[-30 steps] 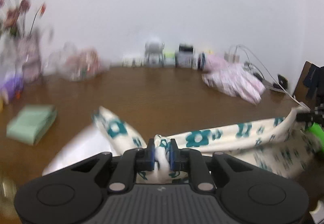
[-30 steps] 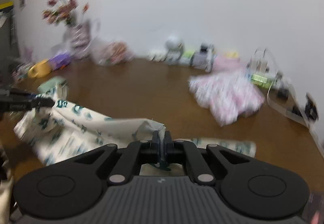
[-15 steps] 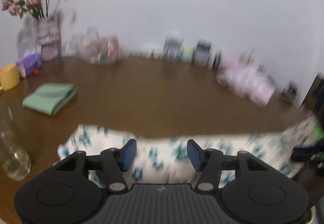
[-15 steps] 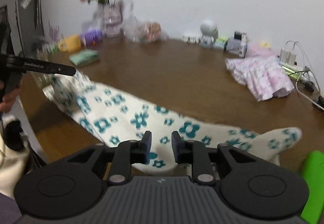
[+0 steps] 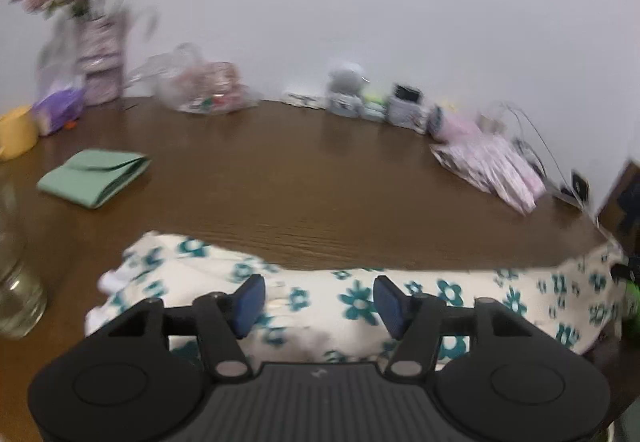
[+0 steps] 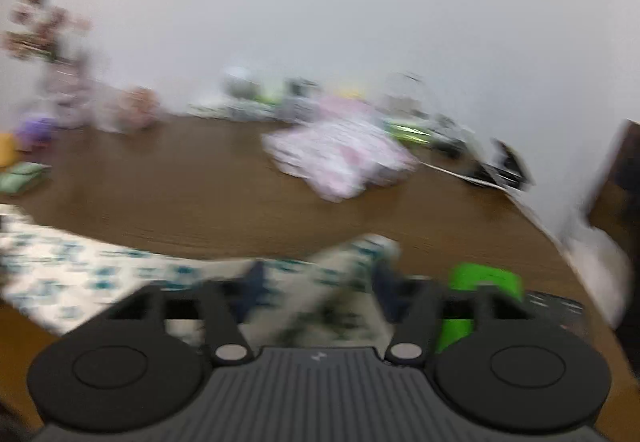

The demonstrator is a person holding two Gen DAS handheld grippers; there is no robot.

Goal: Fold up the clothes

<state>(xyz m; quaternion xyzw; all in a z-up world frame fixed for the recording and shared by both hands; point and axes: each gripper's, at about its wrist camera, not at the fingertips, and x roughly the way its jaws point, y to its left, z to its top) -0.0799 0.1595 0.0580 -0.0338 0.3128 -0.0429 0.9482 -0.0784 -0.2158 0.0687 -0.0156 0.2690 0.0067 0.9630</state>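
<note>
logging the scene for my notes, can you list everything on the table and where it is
floral garment: 1, cream with teal flowers, near table edge, spread flat
green cloth: 1, pale green, folded, left
pink garment: 1, pink-white, far right
vase: 1, with pink flowers, far left
cup: 1, yellow, far left
jar: 1, clear glass, near left
table: 1, brown wood
left hand-held gripper: black, blue pads, jaws opening over floral garment
right hand-held gripper: black, blurred, jaws opening, cloth between
</note>
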